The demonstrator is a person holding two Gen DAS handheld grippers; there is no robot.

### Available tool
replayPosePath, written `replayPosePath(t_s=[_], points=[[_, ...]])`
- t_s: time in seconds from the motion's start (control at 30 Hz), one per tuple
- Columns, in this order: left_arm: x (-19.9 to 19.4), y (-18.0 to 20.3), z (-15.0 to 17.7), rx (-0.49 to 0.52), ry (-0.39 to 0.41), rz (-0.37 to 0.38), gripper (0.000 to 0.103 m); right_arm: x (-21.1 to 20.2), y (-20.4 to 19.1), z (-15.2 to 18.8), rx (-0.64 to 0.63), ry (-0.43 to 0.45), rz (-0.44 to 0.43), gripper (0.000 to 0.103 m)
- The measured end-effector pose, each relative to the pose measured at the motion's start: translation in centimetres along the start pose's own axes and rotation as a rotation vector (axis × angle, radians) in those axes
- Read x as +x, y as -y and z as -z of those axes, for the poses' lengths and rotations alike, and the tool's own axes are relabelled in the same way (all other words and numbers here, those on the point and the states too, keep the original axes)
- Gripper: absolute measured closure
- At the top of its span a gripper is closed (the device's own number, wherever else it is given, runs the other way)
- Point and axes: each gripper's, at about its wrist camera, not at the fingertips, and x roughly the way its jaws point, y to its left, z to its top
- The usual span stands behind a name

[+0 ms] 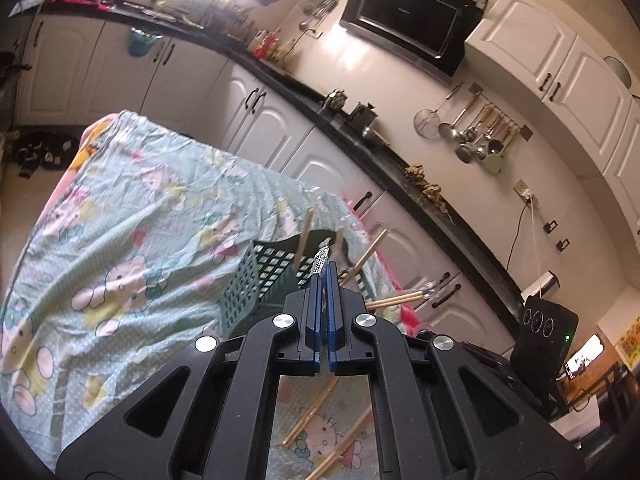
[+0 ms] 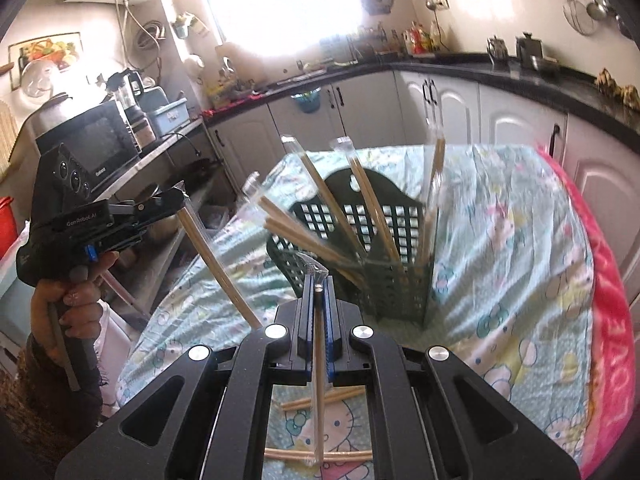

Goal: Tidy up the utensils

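Observation:
A dark green lattice basket (image 2: 384, 240) stands on the cloth-covered table with several plastic-wrapped wooden chopstick pairs (image 2: 372, 200) leaning in it. My right gripper (image 2: 319, 280) is shut on one wrapped pair (image 2: 317, 380), which hangs down below the jaws, just in front of the basket. My left gripper (image 2: 180, 198), off to the left of the basket, is shut on the top end of another wrapped pair (image 2: 216, 260) that slants down. In the left wrist view, the left gripper (image 1: 325, 270) pinches the crinkled wrapper tip (image 1: 322, 258) in front of the basket (image 1: 256, 280). Loose pairs (image 2: 320, 402) lie on the cloth.
The table carries a mint cartoon-print cloth (image 2: 500, 280) with a pink towel (image 2: 612, 320) along its right edge. A person's hand (image 2: 68, 300) holds the left gripper's handle. White cabinets (image 2: 512, 120) and a black counter ring the room; a microwave (image 2: 92, 144) stands at left.

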Motion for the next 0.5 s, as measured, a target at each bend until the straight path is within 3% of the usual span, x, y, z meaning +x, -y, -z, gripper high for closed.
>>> replayPosePath(t_s=[0.5], points=[[-1.5, 3.6, -2.5, 0.097, 0.052, 0.015, 0.103, -2.7, -1.3, -3.9, -0.062, 0.112, -0.008, 0.099]])
